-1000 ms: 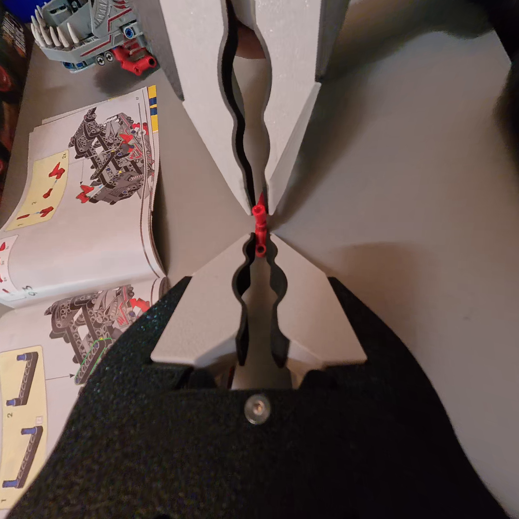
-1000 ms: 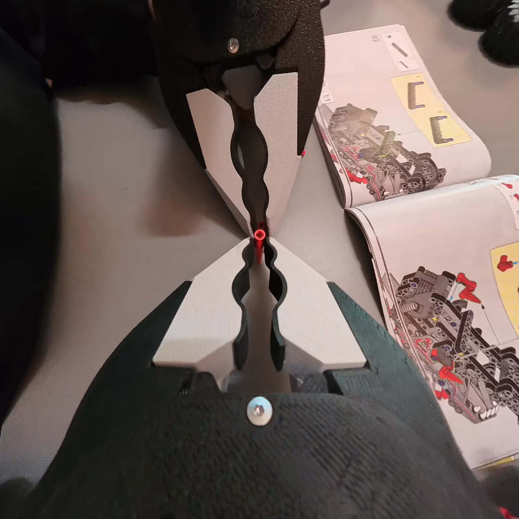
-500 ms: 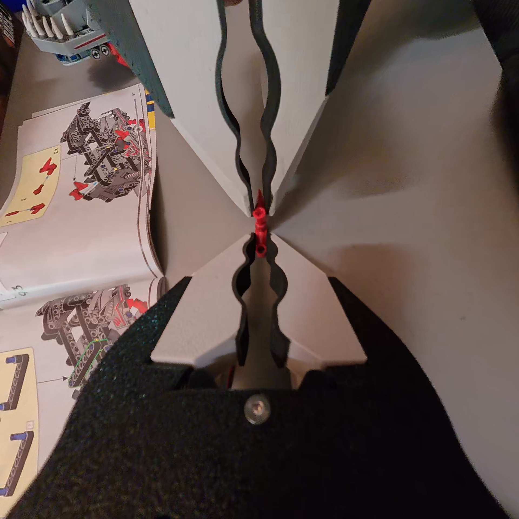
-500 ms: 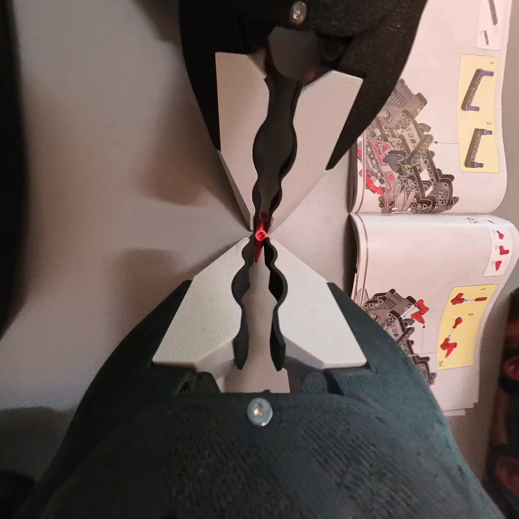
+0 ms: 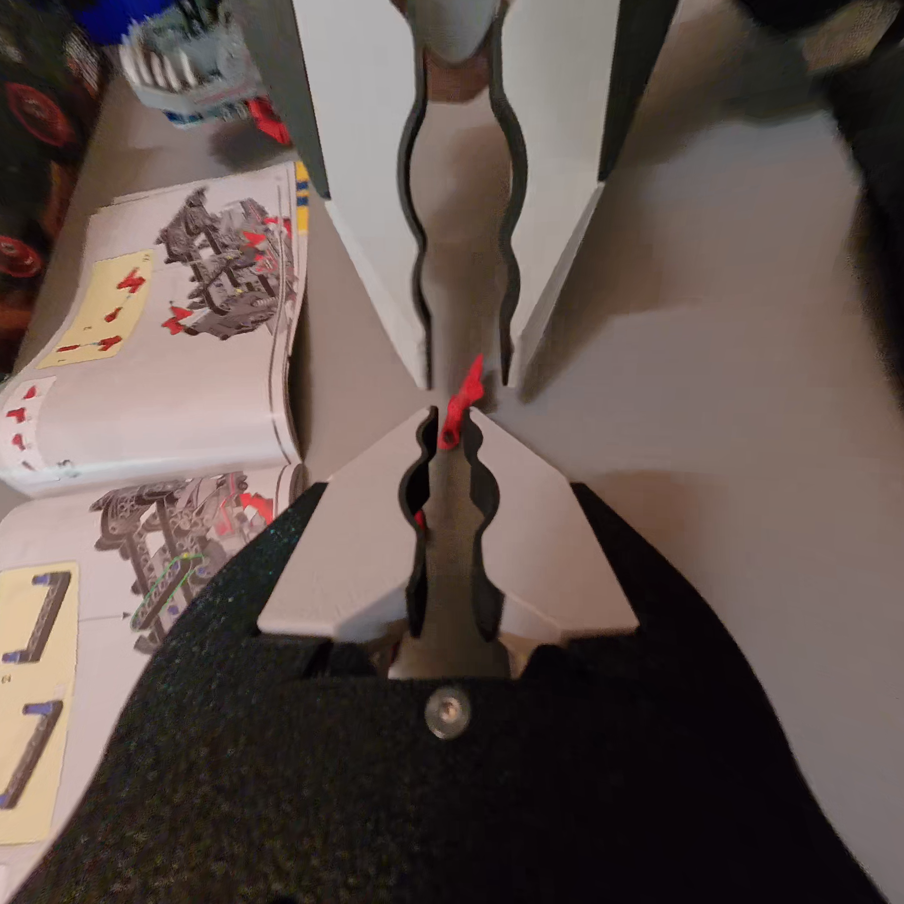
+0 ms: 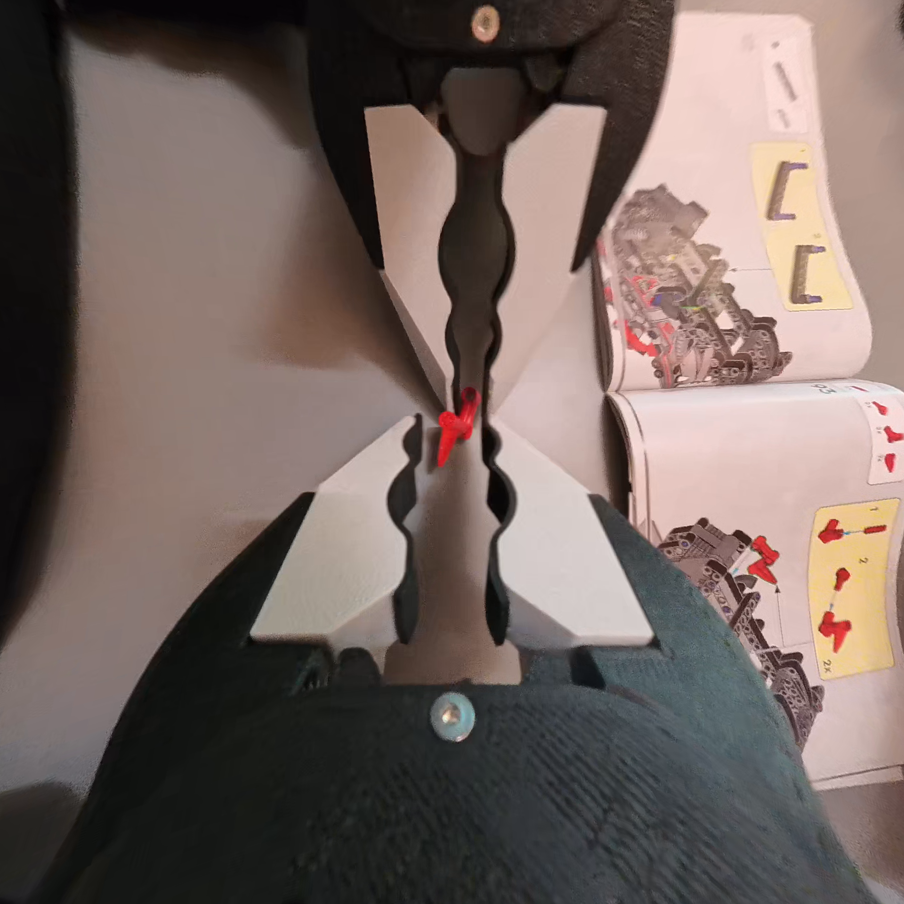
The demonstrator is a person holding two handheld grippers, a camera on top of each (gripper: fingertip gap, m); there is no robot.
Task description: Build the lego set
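Note:
A small red lego piece, a connector with a pointed spike, hangs above the grey table. My left gripper is shut on its lower end, and the piece tilts to the right. My right gripper faces it tip to tip with its jaws apart around the spike end, without gripping it. In the right wrist view the red piece sits in the gap of my open right gripper. Its ring end is pinched by the left gripper above.
An open instruction booklet lies on the table left of the grippers; it shows at the right in the right wrist view. A partly built grey model stands at the back left beside a dark box. Left and right tips are no more than a few centimetres apart. The partly built grey model is about equally far from each gripper, around 20 centimetres.
My right gripper has opened and let go of the red piece. The piece stays in my left gripper and has tilted. Both grippers remain tip to tip.

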